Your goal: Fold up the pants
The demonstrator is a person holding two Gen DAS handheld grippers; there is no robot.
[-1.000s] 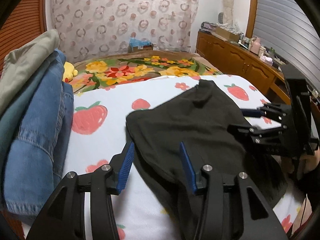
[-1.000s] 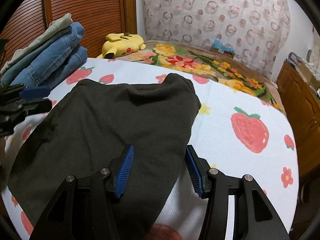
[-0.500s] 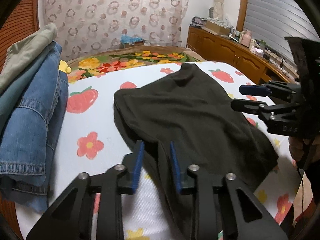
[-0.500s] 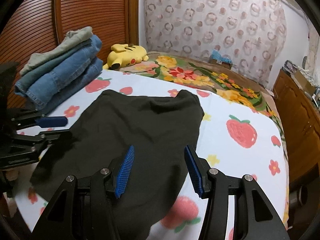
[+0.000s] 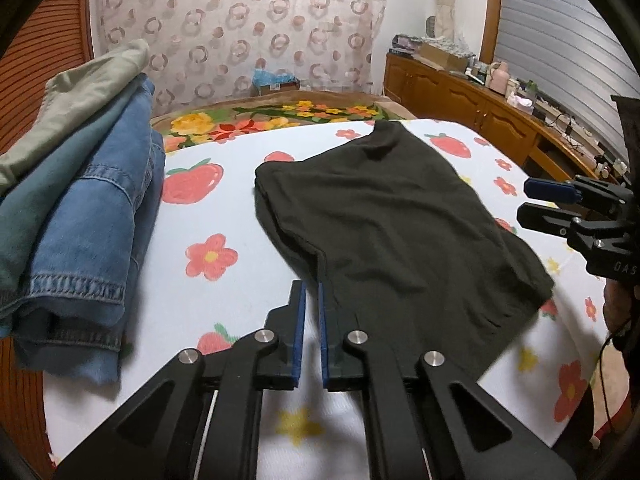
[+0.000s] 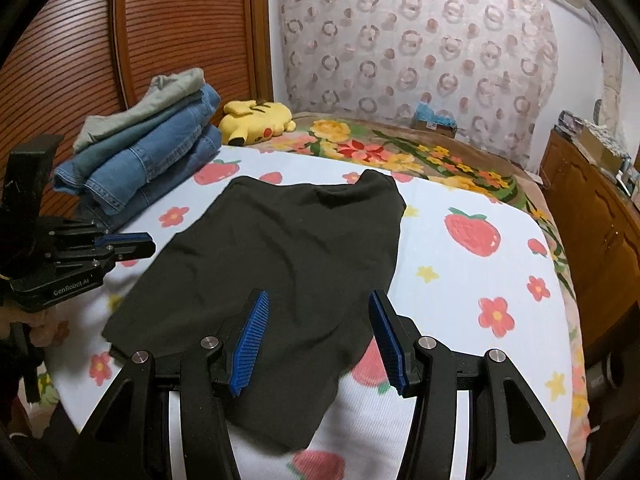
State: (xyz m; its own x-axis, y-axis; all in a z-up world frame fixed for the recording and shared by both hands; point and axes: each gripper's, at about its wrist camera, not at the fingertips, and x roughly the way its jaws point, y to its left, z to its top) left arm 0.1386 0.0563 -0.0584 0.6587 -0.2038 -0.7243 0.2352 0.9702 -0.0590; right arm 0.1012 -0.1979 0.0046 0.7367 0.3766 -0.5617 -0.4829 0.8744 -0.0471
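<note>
One pair of black, soft-knit pants point(image 6: 288, 256) lies spread on a bed sheet, white with strawberry and flower prints point(image 6: 472, 280). The left gripper point(image 5: 311, 304) is clenched, its pads nearly meeting at the pants' near edge; whether cloth is pinched I cannot tell. The right gripper point(image 6: 320, 332) hangs released above the pants. One stack of folded denim and grey-green clothes point(image 6: 148, 160), one yellow plush toy point(image 6: 256, 122), a ring-patterned curtain point(image 6: 420, 52) and a wooden cabinet point(image 5: 472, 108) surround.

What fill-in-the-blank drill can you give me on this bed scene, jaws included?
1. The black pants lie spread on a sheet printed with flowers and ____.
2. The right gripper has its jaws ____.
3. The yellow plush toy lies beside a stack of folded ____.
4. The left gripper has its jaws nearly ____.

Missing words: strawberries; open; clothes; shut
</note>
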